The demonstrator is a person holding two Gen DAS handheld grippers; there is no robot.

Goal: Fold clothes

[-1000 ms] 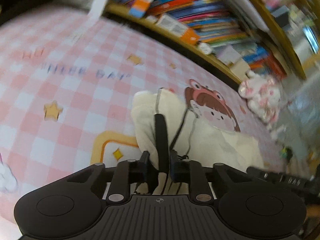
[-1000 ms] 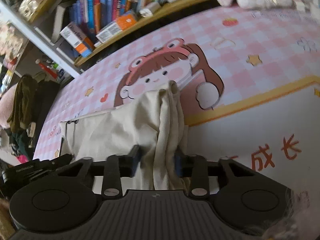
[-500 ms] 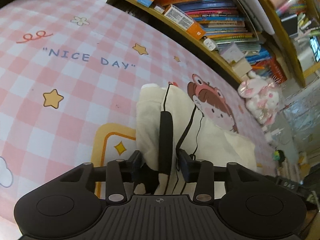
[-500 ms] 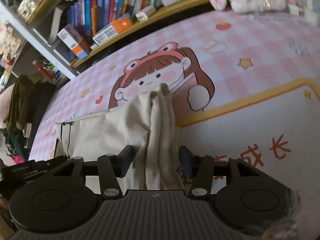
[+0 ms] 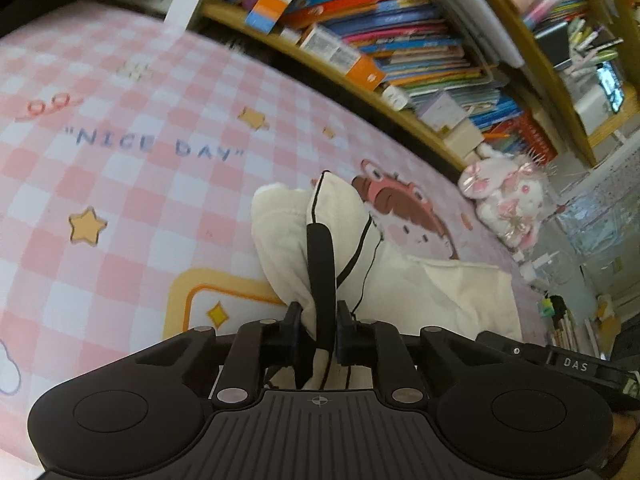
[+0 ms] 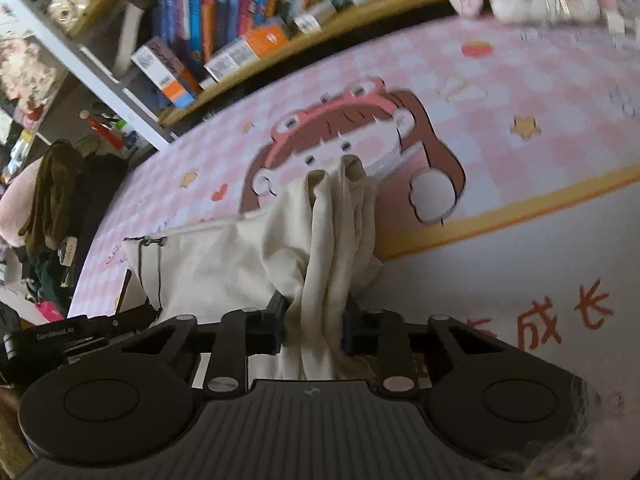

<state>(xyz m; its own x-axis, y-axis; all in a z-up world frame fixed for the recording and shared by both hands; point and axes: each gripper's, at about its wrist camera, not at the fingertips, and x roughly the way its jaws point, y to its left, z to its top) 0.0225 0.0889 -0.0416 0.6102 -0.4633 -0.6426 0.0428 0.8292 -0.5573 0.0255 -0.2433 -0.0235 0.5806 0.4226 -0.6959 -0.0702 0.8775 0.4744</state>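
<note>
Left gripper: my left gripper [image 5: 318,320] is clamped on a bunched edge of the cream garment [image 5: 440,292], the black-trimmed strap caught between the jaws.
Left change: half a second ago these jaws stood a little wider round the cloth; now they have closed in tight.
Garment: it lies on the pink checked mat [image 5: 120,200], slung between my two tools, the middle resting flat over the cartoon girl print.
Right gripper: my right gripper [image 6: 314,324] is pinched on a thick gathered fold of the same garment [image 6: 224,256].
Right change: its jaws too were spread wider a moment back and have now narrowed on the fold.
Meaning: I judge both holds are secured, ready for carrying an edge across in a fold.
Pose: both tools sit low, near the mat, pointing towards the bookshelf [image 5: 400,40].
</note>
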